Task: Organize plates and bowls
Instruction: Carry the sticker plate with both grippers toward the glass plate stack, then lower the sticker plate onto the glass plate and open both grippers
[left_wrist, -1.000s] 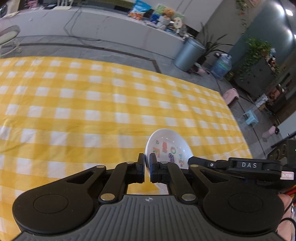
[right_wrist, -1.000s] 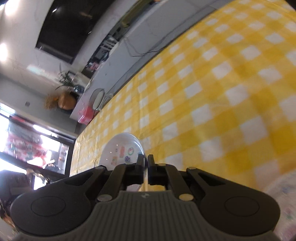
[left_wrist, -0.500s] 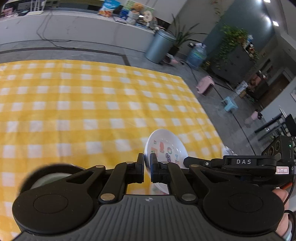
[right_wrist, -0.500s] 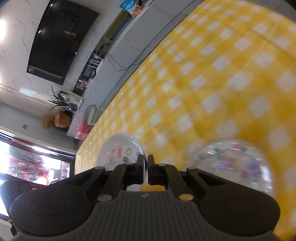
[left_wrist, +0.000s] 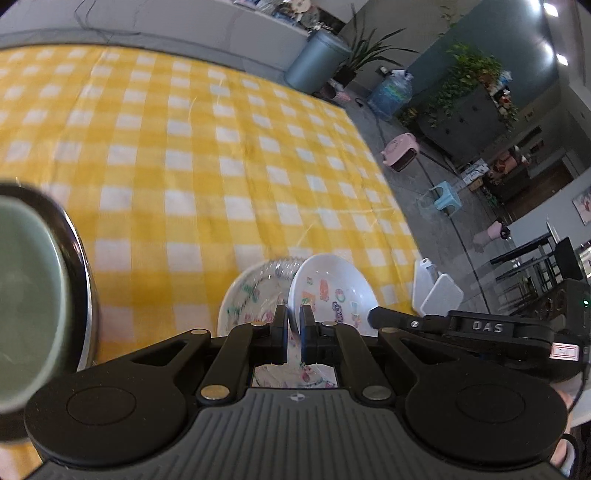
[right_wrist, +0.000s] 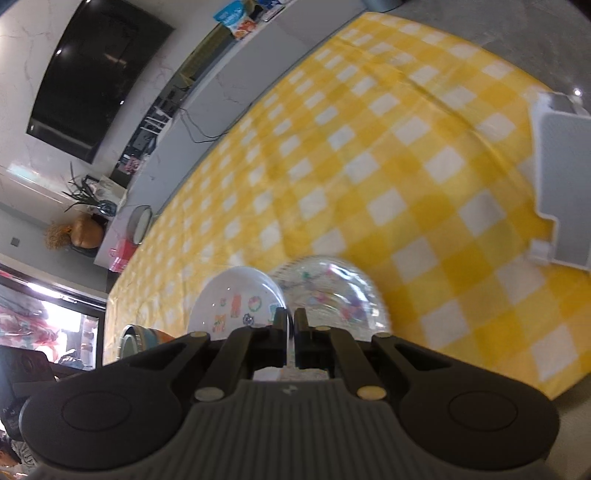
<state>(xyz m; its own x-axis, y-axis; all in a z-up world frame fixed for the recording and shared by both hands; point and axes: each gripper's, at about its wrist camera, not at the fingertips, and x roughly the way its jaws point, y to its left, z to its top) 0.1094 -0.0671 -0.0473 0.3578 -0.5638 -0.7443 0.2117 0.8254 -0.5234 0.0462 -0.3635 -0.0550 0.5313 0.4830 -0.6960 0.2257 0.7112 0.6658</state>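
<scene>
Both tools are carrying one dish between them. The left gripper (left_wrist: 293, 334) has its jaws closed on the rim of the white bowl (left_wrist: 330, 291), a small dish with cartoon stickers printed inside. The right gripper (right_wrist: 290, 338) has its jaws closed on the rim too; in the right wrist view the same white bowl (right_wrist: 236, 299) sits just to the left of its fingers. A pinch at two points on the rim likely keeps the thin, smooth edge from swivelling out of either grip.

The white bowl is held tilted above the yellow checked tablecloth (left_wrist: 207, 155), beside and partly in front of a clear patterned bowl (left_wrist: 255, 295), which rests on the cloth. The right wrist view shows this clear patterned bowl (right_wrist: 332, 291) just right of the fingers. Judging by the pairing, the white bowl is being brought over so that it can be nested into the clear one.

A green bowl (left_wrist: 26, 295) stands close at the left edge of the left view, blurred. A white rack (right_wrist: 561, 177) lies on the cloth toward the far right and is a probable place for stored dishes.
</scene>
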